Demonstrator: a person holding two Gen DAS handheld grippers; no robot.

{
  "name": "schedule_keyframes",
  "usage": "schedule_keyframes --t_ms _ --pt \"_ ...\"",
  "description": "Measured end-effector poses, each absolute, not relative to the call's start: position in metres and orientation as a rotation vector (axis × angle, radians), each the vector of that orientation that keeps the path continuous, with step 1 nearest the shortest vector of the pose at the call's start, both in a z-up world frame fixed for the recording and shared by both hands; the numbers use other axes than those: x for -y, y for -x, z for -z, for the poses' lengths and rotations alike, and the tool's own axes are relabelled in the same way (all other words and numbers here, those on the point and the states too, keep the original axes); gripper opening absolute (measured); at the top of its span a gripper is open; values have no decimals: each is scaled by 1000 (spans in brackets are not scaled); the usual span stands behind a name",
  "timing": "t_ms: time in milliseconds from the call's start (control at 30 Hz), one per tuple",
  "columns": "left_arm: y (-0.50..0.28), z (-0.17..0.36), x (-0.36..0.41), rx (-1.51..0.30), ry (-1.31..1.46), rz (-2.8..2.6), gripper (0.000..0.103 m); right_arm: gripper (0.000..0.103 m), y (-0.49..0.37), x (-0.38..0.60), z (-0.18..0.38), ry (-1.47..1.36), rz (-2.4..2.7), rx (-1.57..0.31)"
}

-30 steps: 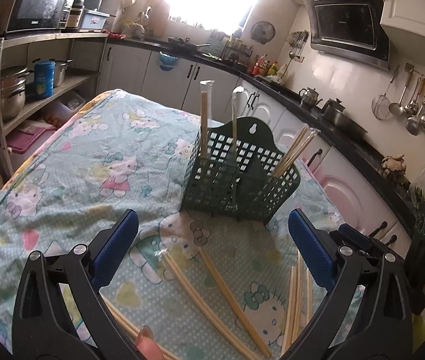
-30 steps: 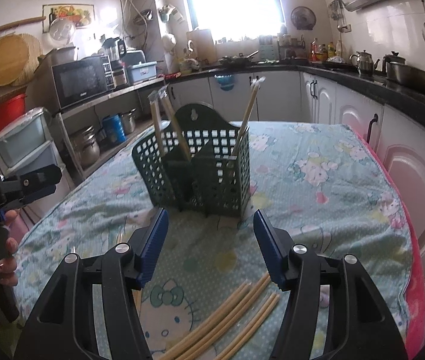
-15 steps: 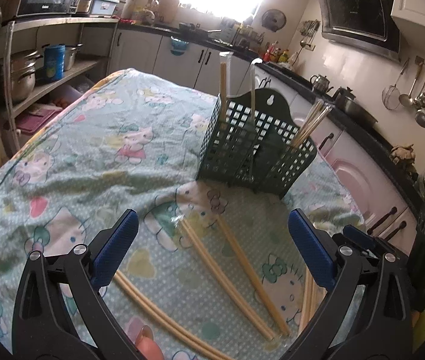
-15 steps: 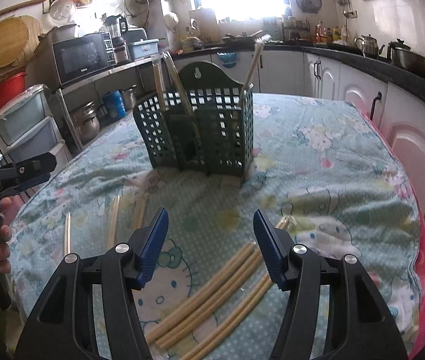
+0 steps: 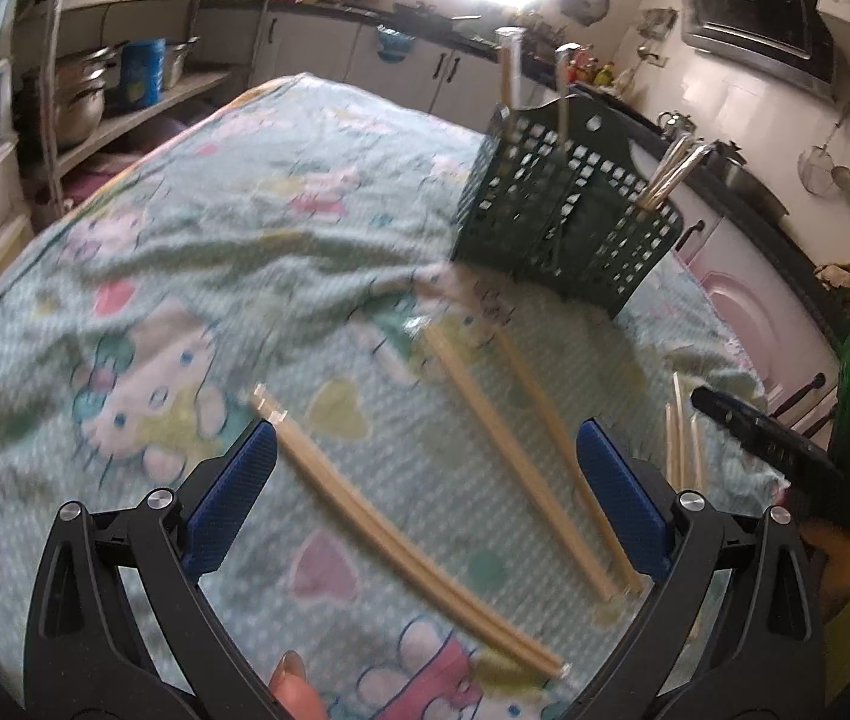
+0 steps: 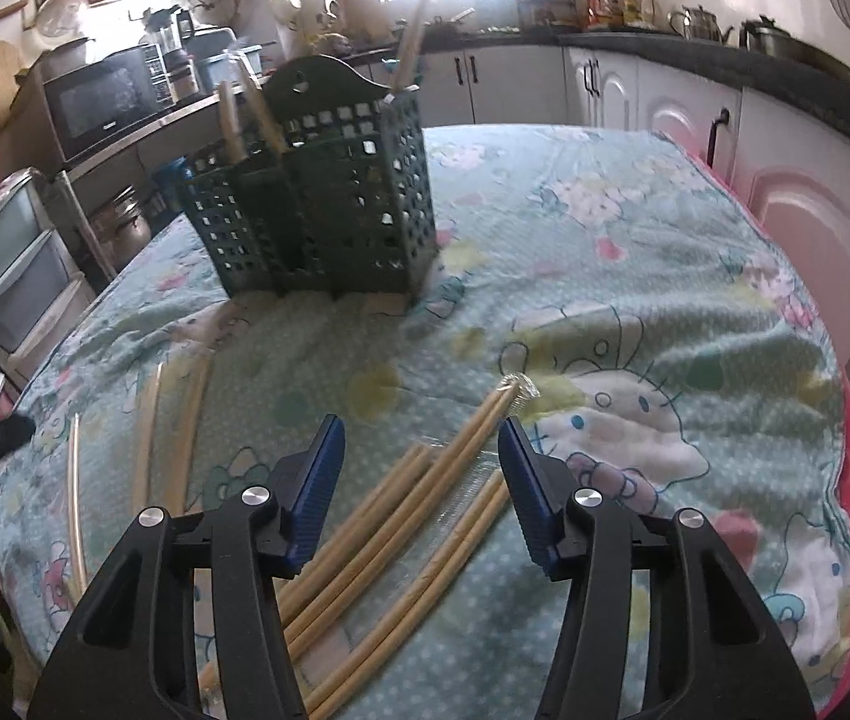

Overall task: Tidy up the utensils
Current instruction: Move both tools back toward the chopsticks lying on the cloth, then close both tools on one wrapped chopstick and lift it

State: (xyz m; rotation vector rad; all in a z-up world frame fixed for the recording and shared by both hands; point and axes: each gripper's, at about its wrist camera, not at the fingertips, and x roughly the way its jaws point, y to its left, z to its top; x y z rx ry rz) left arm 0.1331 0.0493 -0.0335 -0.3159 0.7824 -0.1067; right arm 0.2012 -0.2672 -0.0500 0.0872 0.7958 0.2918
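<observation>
**Chopsticks on the cloth, both grippers above them**

The wrapped chopsticks (image 6: 425, 516) lie in a loose bundle on the patterned tablecloth (image 6: 635, 276), running diagonally up between the blue pads of the right gripper (image 6: 422, 468). Their wrapped tips reach just past the right-hand pad; the lower ends pass under the left-hand pad. The jaws of this gripper are closing, with the bundle between them, yet the pads do not press on any stick.

Ahead of those jaws, well beyond the bundle, stands the green utensil basket (image 6: 329, 204), upright, with a few chopsticks standing in its compartments.

In the left wrist view, a chopstick pair (image 5: 401, 534) lies slantwise between the pads of the left gripper (image 5: 425, 480), its upper end just beside the left-hand pad. Two more long chopsticks (image 5: 521, 456) lie nearer the right-hand pad, pointing up toward the basket (image 5: 563, 222). This gripper's jaws are spread wide, with nothing pinched.

Outside the right-hand pad, part of the other gripper's black body (image 5: 785, 456) shows, with further sticks below it. Kitchen cabinets (image 6: 695, 102) line the room behind the table.
</observation>
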Motion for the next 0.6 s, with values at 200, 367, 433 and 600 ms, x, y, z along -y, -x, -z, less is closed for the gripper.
schedule_keyframes --t_ms 200,367,433,600 --pt "-124 48 -62 -833 366 90 87 51 -215 274 57 -113 -277 -839" --pt "-133 58 -74 -865 448 91 66 51 -228 281 62 -143 -258 -882" --pt "-137 62 -78 -874 474 88 60 51 -231 282 65 -149 -255 -898" --pt "-149 64 -80 -876 483 78 56 49 -239 282 70 -165 -255 -928"
